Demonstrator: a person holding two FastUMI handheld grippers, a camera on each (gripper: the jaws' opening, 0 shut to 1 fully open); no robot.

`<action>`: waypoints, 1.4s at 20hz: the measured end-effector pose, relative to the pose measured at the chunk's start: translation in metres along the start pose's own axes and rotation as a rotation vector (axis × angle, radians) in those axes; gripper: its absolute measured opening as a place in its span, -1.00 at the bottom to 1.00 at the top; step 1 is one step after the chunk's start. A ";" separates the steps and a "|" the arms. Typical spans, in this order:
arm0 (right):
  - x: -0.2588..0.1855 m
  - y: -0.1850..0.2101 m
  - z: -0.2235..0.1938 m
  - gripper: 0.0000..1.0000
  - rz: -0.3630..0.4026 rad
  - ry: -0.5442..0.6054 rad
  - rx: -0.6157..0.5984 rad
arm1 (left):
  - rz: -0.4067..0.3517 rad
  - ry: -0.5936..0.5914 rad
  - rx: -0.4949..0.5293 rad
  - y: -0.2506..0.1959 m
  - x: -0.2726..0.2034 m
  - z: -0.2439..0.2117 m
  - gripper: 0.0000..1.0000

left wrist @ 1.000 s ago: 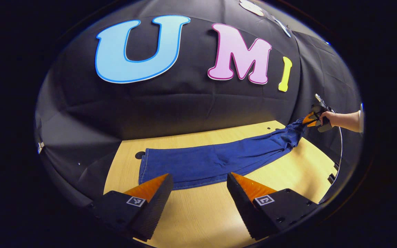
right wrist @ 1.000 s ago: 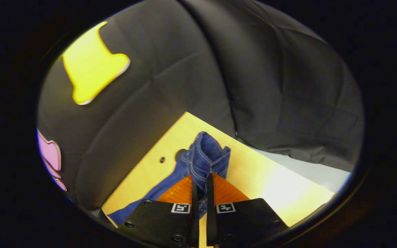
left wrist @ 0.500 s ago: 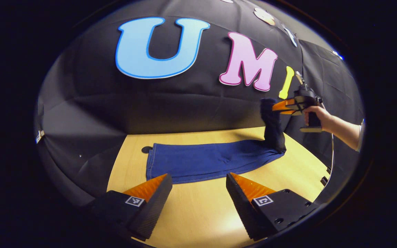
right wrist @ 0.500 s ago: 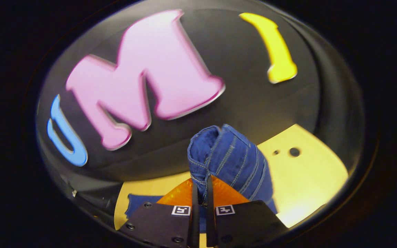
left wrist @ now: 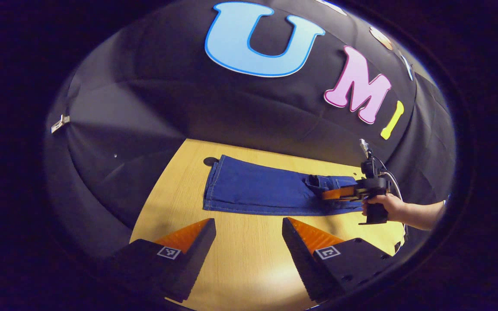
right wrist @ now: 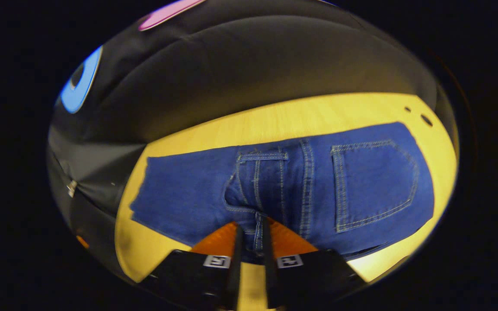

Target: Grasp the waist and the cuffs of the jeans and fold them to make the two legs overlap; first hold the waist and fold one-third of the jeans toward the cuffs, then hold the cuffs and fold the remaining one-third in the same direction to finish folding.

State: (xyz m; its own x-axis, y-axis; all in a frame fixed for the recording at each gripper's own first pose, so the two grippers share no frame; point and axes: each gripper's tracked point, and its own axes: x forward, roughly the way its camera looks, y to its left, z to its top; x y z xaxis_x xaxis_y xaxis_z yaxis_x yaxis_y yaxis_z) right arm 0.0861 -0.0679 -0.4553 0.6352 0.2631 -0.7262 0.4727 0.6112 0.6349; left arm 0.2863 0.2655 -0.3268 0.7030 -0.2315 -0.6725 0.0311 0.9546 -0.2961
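In the left gripper view the left gripper (left wrist: 249, 229) sits at the bottom of the frame with its two fingers spread wide apart and nothing between them, held above the bare near part of the wooden table (left wrist: 249, 268). Beyond it, across the middle of the frame, the jeans (left wrist: 257, 188) lie flat along the table, their straight stitched end at the left close to a dark round hole (left wrist: 210, 161) in the tabletop. At the right end of the jeans the cloth is doubled back on itself, and there the right gripper (left wrist: 324, 193) pinches the folded part; a hand (left wrist: 383, 205) holds its handle at the right edge of the frame, with a forearm running off to the right.

In the right gripper view the right gripper (right wrist: 251, 233) rises from the bottom centre with its fingers nearly closed, pressing a bunched, seamed fold of the denim between them. The jeans (right wrist: 188, 194) spread across the middle of the frame over the table (right wrist: 275, 119), with a back pocket (right wrist: 372, 181) at the right. Two small holes (right wrist: 422, 116) mark the tabletop at the upper right.
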 end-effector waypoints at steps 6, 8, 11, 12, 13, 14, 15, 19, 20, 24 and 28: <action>-0.117 0.006 0.031 0.94 0.207 -0.109 -0.230 | -0.012 0.112 0.003 0.019 0.069 0.010 0.93; -0.157 -0.019 0.015 0.94 0.184 -0.119 -0.290 | 0.080 0.170 -0.011 0.050 0.098 0.027 0.90; -0.216 -0.059 -0.019 0.94 0.163 -0.098 -0.183 | 0.077 0.227 -0.178 0.049 0.146 0.050 0.94; -0.229 -0.077 -0.031 0.94 0.138 -0.094 -0.151 | 0.091 0.268 -0.220 0.052 0.157 0.049 0.94; -0.236 -0.095 -0.041 0.94 0.110 -0.094 -0.122 | 0.122 0.321 -0.223 0.060 0.170 0.047 0.94; -0.245 -0.112 -0.048 0.94 0.086 -0.097 -0.086 | 0.161 0.371 -0.197 0.072 0.183 0.041 0.94; -0.254 -0.126 -0.052 0.94 0.067 -0.101 -0.041 | 0.195 0.426 -0.156 0.084 0.190 0.035 0.94; -0.275 -0.167 -0.050 0.94 0.007 -0.121 0.040 | 0.304 0.562 -0.165 0.099 0.209 -0.004 0.94; -0.279 -0.178 -0.045 0.94 -0.009 -0.128 0.037 | 0.355 0.577 -0.137 0.109 0.213 -0.011 0.94; -0.272 -0.179 -0.031 0.94 0.016 -0.131 0.060 | 0.357 0.584 -0.080 0.097 0.214 -0.006 0.95; -0.263 -0.163 -0.032 0.94 0.053 -0.109 0.000 | 0.334 0.552 -0.066 0.095 0.217 -0.004 0.86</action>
State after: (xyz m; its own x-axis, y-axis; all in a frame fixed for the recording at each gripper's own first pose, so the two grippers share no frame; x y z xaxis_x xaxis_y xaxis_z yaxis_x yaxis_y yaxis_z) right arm -0.1772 -0.2132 -0.3766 0.7218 0.2119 -0.6589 0.4368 0.5990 0.6712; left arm 0.4388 0.3056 -0.5037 0.1985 -0.0034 -0.9801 -0.1819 0.9825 -0.0403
